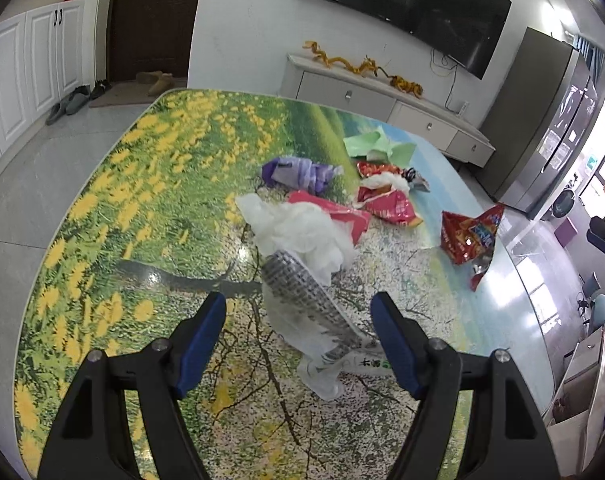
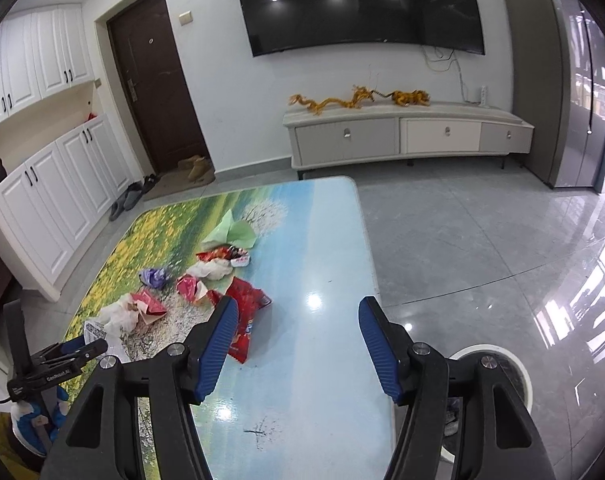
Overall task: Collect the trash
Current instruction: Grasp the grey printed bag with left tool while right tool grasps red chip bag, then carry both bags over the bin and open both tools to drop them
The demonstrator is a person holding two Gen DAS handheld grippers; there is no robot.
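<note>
Trash: a white plastic bag (image 1: 302, 236) with a grid-printed wrapper (image 1: 306, 300) was seen on the table (image 1: 102, 240).
Axis: run from 11 to 5 o'clock.
Left gripper (image 1: 298, 312): held wide, empty, wrapper between its fingers; nearer.
Right gripper (image 2: 298, 320): spread wide, empty; red snack bag (image 2: 246, 312) at 10 o'clock.

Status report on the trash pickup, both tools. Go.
Left tool open, straddling the white plastic bag, not gripping. Right tool open, empty, above the table. Red snack wrapper nearest it. Nothing blocking.
</note>
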